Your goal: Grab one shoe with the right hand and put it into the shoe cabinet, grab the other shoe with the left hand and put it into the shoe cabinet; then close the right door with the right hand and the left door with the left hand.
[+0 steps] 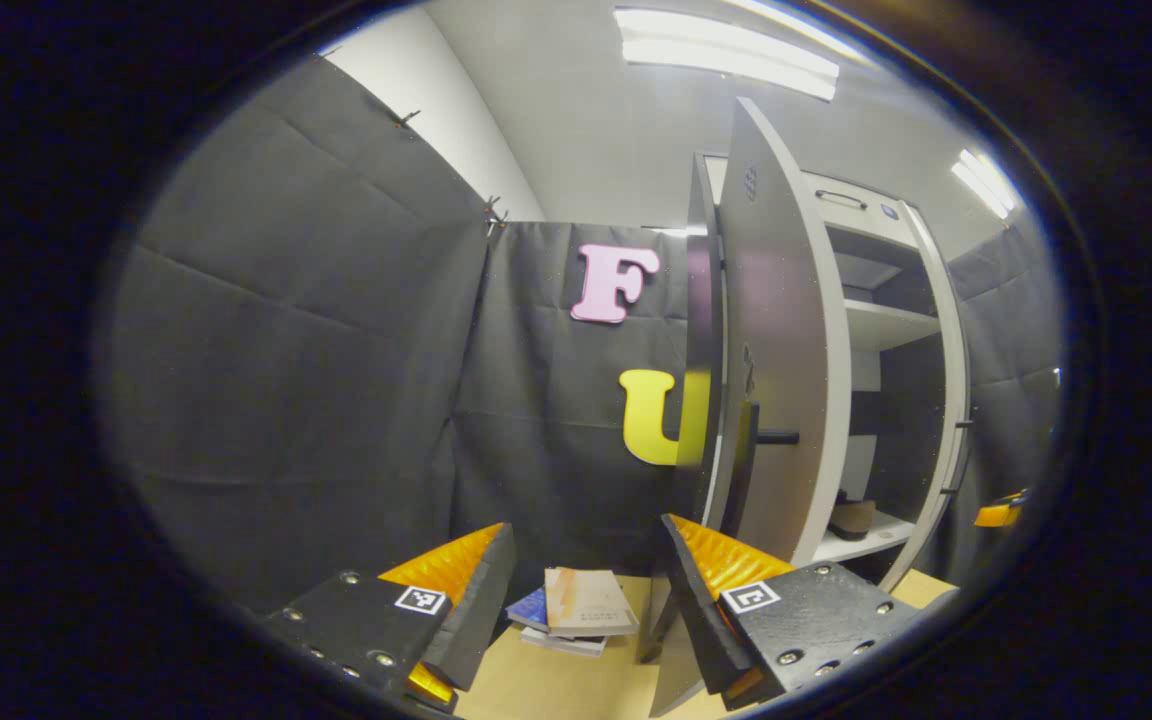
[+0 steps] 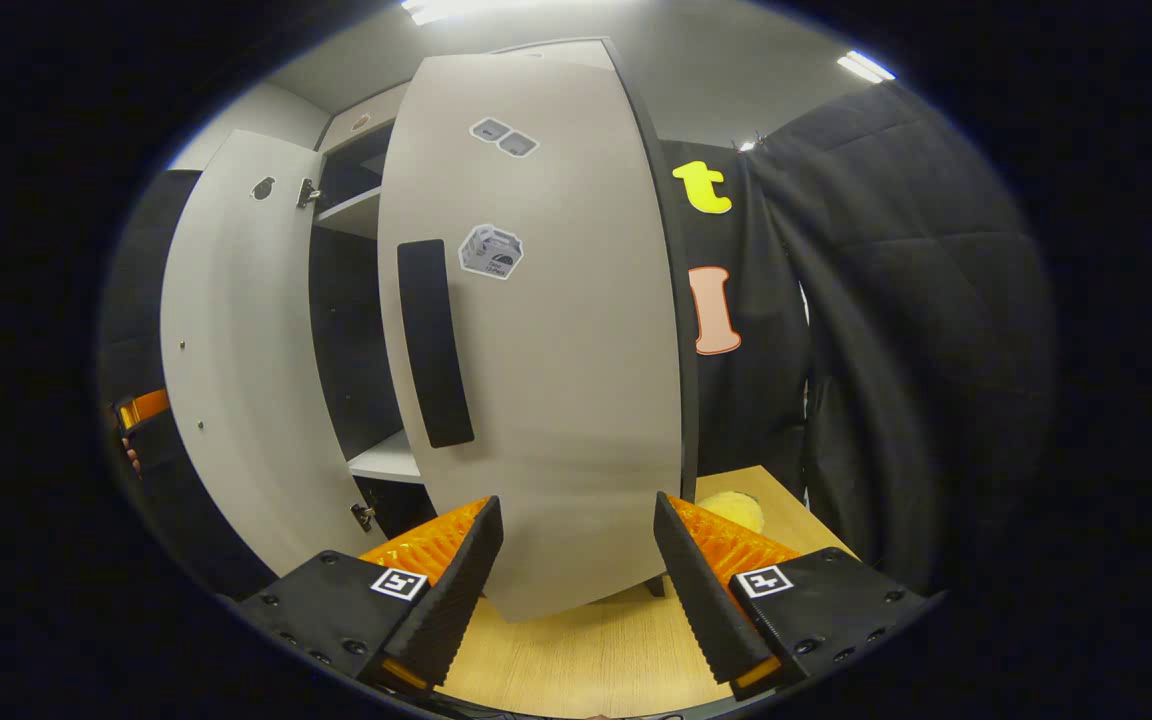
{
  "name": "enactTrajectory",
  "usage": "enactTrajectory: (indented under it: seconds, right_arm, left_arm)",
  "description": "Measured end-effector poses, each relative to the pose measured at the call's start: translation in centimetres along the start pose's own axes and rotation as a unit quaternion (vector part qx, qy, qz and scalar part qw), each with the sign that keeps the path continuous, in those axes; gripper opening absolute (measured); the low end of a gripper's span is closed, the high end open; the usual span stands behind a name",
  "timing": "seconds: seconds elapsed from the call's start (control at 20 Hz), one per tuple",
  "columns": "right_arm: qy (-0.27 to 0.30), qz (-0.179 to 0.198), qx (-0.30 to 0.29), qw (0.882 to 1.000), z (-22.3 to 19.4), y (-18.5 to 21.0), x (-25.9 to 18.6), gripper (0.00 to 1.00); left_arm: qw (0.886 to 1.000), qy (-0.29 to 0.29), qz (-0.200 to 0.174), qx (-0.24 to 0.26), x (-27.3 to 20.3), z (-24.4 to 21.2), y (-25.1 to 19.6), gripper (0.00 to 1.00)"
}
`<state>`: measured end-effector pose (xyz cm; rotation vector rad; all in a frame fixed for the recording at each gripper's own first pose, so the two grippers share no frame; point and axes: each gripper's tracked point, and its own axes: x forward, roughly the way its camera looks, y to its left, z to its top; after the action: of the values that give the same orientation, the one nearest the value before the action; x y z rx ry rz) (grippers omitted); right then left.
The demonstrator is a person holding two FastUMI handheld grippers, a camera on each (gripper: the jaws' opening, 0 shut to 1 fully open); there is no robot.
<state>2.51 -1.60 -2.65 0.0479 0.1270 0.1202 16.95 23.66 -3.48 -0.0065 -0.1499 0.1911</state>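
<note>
Right claw (image 2: 576, 580) faces the right door (image 2: 546, 330), spread wide, holding nothing. Left claw (image 1: 586, 600), equally wide and unloaded, points past the left door (image 1: 781, 350).

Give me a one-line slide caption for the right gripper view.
Right gripper, jaws open and empty, faces the cabinet's half-open right door above the wooden floor.

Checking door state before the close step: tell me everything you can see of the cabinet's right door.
The right door is a flat, pale grey panel that looks like laminated board, with a dark edge band. A long black vertical handle sits near its free edge, and small stickers sit on its upper face. It stands upright and partly open, leaving a gap onto the shelves. The right gripper faces it, jaws open, holding nothing; contact cannot be told.
</note>
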Motion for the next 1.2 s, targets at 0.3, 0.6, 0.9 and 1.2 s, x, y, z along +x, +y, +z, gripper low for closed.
enactTrajectory:
  seconds: [0.3,0.6,0.9,1.2]
  right_arm:
    - [0.016,-0.009,0.004,1.000,-1.7,0.1,-0.2,0.96]
    - [0.013,-0.024,0.018,0.999,-1.8,-0.8,-0.5,0.96]
    - [0.006,-0.040,0.017,0.999,-2.0,-3.1,-0.5,0.92]
    - [-0.004,-0.033,0.026,0.999,-0.8,-4.5,1.0,0.92]
  left_arm:
    - [0.997,0.027,-0.076,0.003,6.1,-0.5,-0.5,0.83]
    - [0.991,0.036,-0.130,0.001,8.2,-0.2,-3.5,0.83]
    - [0.989,0.056,-0.134,0.025,8.2,0.1,-4.3,0.83]
    - [0.990,0.061,-0.127,0.020,7.6,-0.1,-7.8,0.83]
